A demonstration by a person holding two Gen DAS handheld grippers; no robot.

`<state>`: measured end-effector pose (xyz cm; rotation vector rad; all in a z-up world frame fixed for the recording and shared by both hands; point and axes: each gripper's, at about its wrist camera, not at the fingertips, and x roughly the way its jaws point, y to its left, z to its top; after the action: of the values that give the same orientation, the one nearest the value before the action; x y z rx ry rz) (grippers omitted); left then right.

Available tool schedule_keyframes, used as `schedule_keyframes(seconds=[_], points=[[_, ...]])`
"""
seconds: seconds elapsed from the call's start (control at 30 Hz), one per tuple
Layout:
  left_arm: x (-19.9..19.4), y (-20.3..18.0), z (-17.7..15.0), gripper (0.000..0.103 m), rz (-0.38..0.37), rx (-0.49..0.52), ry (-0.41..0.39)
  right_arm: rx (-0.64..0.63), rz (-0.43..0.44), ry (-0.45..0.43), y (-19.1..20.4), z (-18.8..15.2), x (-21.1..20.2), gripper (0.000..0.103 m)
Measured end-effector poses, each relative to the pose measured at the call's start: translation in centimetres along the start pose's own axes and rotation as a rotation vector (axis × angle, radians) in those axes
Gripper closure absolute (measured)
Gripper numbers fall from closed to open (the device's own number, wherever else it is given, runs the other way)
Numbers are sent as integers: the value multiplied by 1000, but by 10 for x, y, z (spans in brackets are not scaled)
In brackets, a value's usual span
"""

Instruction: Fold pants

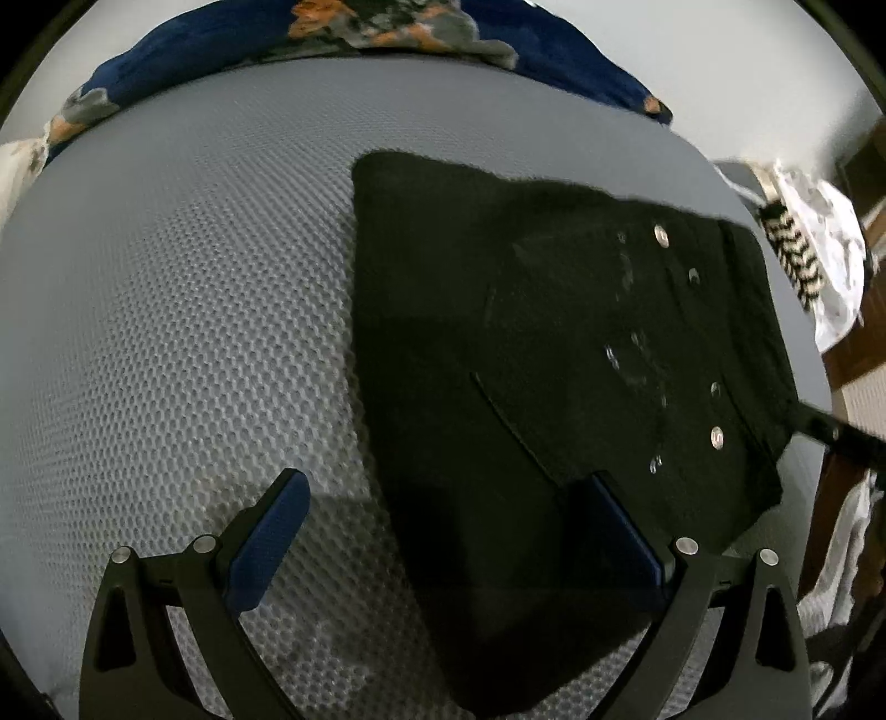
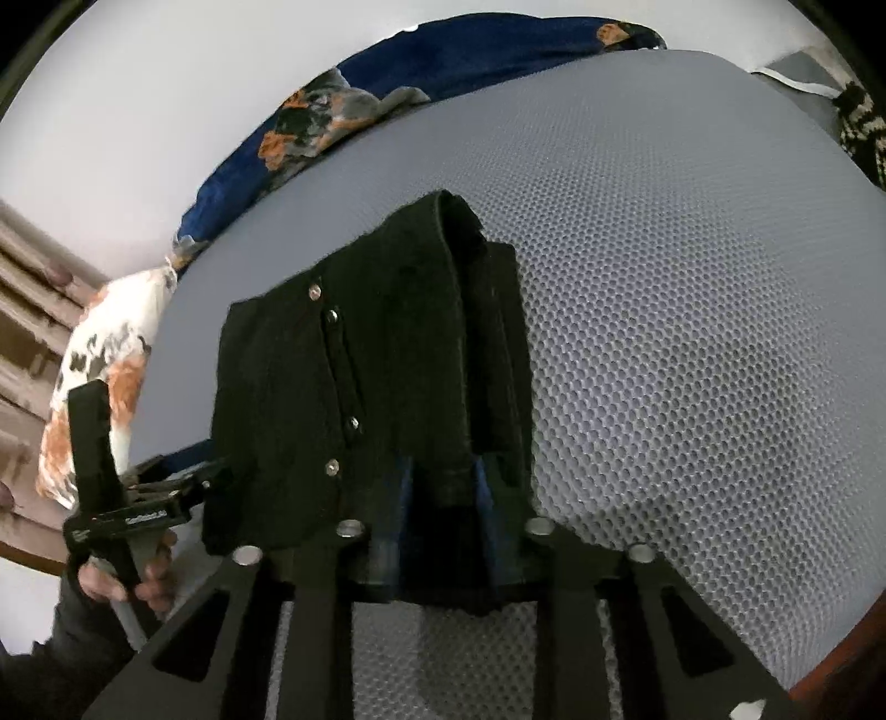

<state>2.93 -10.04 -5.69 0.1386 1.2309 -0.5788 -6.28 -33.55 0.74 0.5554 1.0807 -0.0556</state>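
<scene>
- Writing: there is a small white print on the body of the left gripper (image 2: 145, 518) as the right wrist view shows it, but it is too blurred to read. I see no other label.
- Count: one pair of black pants (image 1: 554, 343), already folded into a thick packet. On its top face there are metal studs; the right wrist view shows four of them in a row (image 2: 332, 467), the left wrist view shows some more small ones.
- Place of the pants: they lie on a grey mesh mattress (image 1: 183, 310), towards its right edge in the left wrist view. One fold of the cloth is raised into a ridge above the packet.
- Left gripper (image 1: 443, 531): its two blue pads stand wide apart, with nothing pressed between them. One pad (image 1: 271, 531) is above the bare mesh, the other is over the near corner of the pants.
- Right gripper (image 2: 443, 498): its blue fingers (image 2: 401, 498) are nearly together and they pinch the raised fold of the pants between them.
- A hand (image 2: 133, 576) holds the handle of the left gripper, at the left edge of the mattress.
- At the far edge of the mattress lies one dark blue blanket with orange and grey flowers (image 1: 354, 33). A white cloth with orange patches (image 2: 111, 354) lies beside the left edge.
- Containers: none in view.
</scene>
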Motion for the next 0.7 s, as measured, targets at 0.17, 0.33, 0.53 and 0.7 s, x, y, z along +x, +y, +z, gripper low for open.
schedule_keyframes(seconds=[0.17, 0.33, 0.53, 0.7], points=[[1, -6, -12, 5, 13, 27, 14, 11, 5, 12, -1, -8, -11, 90], [-4, -7, -28, 4, 21, 54, -2, 44, 8, 46, -15, -20, -4, 91], [-8, -5, -30, 4, 30, 49, -9, 79, 13, 54, -22, -21, 2, 89], [-7, -6, -26, 3, 42, 36, -17, 53, -6, 55, -14, -19, 3, 86]])
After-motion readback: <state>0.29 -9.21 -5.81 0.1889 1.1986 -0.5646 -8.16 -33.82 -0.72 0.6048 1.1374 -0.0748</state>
